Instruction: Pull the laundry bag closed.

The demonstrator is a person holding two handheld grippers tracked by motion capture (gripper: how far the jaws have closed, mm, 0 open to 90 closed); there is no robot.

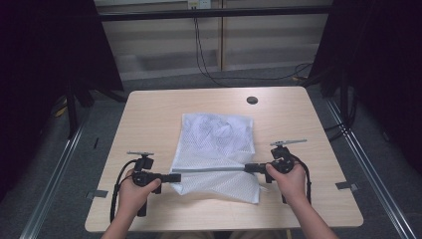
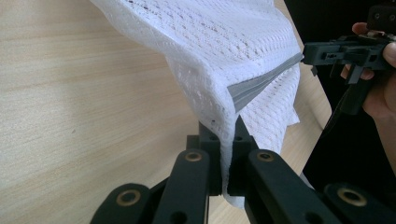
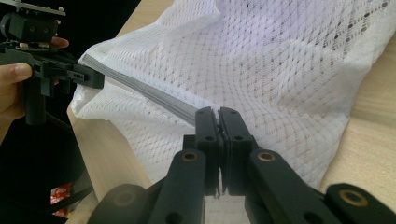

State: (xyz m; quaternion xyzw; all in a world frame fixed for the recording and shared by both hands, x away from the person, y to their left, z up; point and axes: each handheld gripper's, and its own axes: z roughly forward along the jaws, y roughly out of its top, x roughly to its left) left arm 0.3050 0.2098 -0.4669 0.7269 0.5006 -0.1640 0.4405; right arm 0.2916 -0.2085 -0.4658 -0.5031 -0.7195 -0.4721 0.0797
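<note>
Grippers clamped a white mesh bag (image 1: pixel 216 149) at its grey band (image 1: pixel 211 170). Left gripper (image 1: pixel 175 177) and right gripper (image 1: pixel 248 168) stretched it taut above the table (image 1: pixel 149 114).

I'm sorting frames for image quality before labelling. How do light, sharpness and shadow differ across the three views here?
High view: soft and slightly blurry, even light on the table, dark curtains at both sides, faint shadow under the white mesh garment. Left gripper view: mesh weave crisp, left gripper in focus, the right gripper farther off is sharp too. Right gripper view: weave sharp, no glare, floor beyond the table edge nearly black.
</note>
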